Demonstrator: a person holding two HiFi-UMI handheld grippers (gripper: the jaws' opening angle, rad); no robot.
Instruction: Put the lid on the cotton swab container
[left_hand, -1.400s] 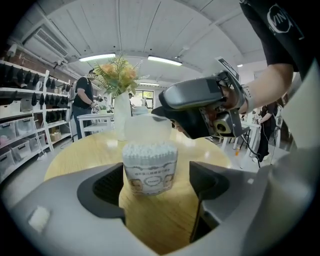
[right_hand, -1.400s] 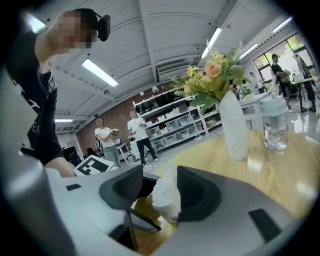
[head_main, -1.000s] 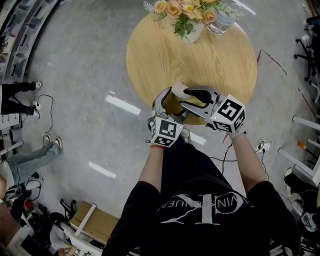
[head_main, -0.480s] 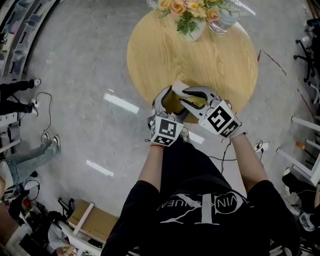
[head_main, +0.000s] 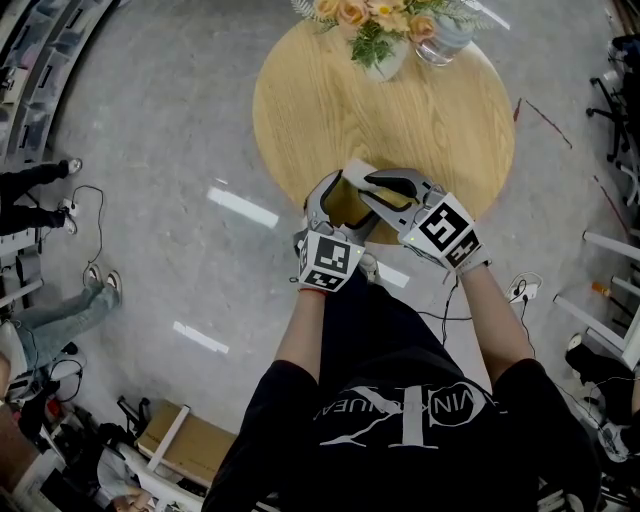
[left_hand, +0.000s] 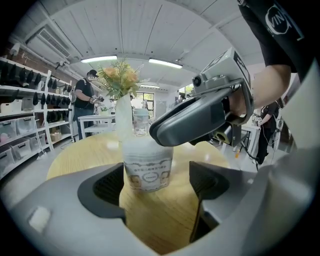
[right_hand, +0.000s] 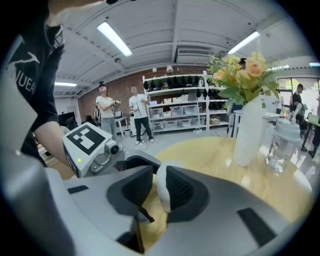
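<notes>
The cotton swab container (left_hand: 148, 170), translucent with a printed label, stands upright on the round wooden table (head_main: 420, 110) near its front edge. My left gripper (left_hand: 157, 185) is open, and the container stands between its tips with gaps on both sides. The right gripper's finger (left_hand: 200, 117) lies across the container's top and hides it. In the right gripper view the white lid (right_hand: 163, 192) sits edge-on between the jaws of my right gripper (right_hand: 160, 186). They are closing; the lid lies against one pad, with a gap at the other. In the head view both grippers (head_main: 350, 195) meet over the container.
A white vase of flowers (head_main: 380, 45) and a glass jar (head_main: 440, 45) stand at the table's far edge. The left gripper's marker cube (right_hand: 90, 145) is close to the right jaws. People and shelves stand beyond the table (right_hand: 135, 112).
The right gripper has turned and shifted slightly towards the left gripper, its marker cube now lower and further left. The left gripper has stayed put.
</notes>
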